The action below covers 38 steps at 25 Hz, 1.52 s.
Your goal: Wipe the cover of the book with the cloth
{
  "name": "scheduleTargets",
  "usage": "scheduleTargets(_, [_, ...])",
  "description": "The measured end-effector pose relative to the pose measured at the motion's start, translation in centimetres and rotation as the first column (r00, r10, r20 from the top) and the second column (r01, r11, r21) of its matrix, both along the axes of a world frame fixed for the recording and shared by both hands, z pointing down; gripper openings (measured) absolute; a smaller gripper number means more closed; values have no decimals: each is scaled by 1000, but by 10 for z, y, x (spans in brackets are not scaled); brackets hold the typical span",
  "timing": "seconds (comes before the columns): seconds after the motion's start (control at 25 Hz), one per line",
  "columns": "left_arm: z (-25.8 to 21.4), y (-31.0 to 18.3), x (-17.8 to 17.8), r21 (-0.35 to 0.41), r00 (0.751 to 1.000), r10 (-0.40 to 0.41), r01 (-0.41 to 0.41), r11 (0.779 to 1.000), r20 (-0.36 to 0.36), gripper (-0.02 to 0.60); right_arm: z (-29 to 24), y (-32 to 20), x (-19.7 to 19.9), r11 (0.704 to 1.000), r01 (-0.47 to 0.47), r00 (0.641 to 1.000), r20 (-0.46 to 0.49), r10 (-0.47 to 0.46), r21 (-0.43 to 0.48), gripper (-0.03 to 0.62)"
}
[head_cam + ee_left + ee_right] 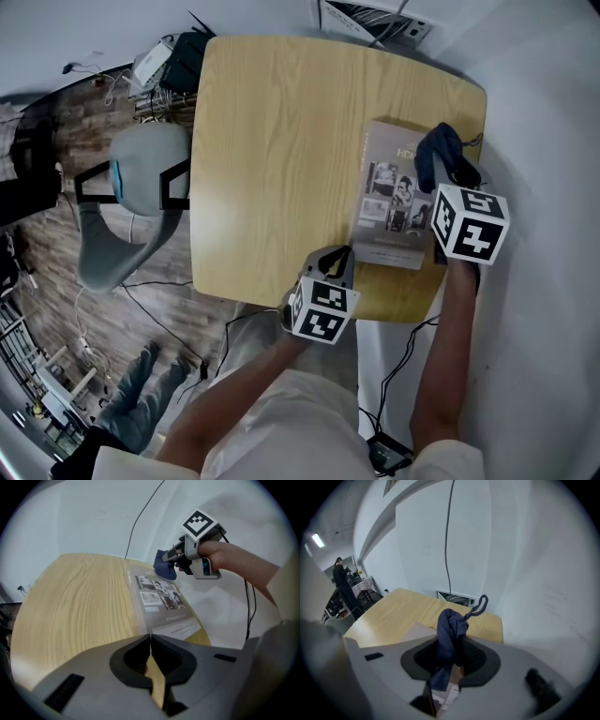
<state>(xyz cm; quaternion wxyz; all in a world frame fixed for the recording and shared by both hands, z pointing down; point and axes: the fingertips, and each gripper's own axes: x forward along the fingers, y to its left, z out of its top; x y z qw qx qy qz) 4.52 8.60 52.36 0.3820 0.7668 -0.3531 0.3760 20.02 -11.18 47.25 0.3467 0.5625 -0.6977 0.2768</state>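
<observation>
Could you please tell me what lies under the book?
The book lies flat on the wooden table; anything between them is hidden by the book itself.

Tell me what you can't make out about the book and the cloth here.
Head view: whether the cloth touches the book; the right gripper and its marker cube cover that spot.
Left gripper view: the cover's print, too small and blurred.
Right gripper view: most of the book, behind the gripper's body and cloth.
</observation>
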Motion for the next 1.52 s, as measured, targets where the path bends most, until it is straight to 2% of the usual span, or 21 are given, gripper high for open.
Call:
scheduleTargets(0.12, [1, 0, 1, 3, 1000, 0, 0, 1000, 0, 17, -1, -8, -19, 999, 31, 998, 46, -31, 10, 117])
scheduleTargets(0.36, [4, 2, 2, 1, 1000, -13, 13, 1000, 1, 17, 4, -26, -60, 998, 58, 975, 214, -58, 6, 117])
scheduleTargets(0.64, [4, 2, 2, 4, 1000, -28, 28, 1000, 1, 17, 16, -35, -82, 992, 125, 975, 186, -121, -11, 120])
scheduleTargets(0.84, [3, 2, 1, 0, 999, -33, 33, 999, -1, 17, 18, -32, -61, 995, 93, 985, 151, -88, -27, 120])
scheduleTargets(1.2, [3, 3, 0, 1, 999, -41, 41, 999, 6, 17, 21, -19, 5, 998, -14, 998, 61, 17, -56, 121])
scheduleTargets(1.52, [3, 2, -1, -6, 999, -52, 52, 999, 4, 17, 18, -7, 63, 984, -156, 981, -132, 144, -81, 121])
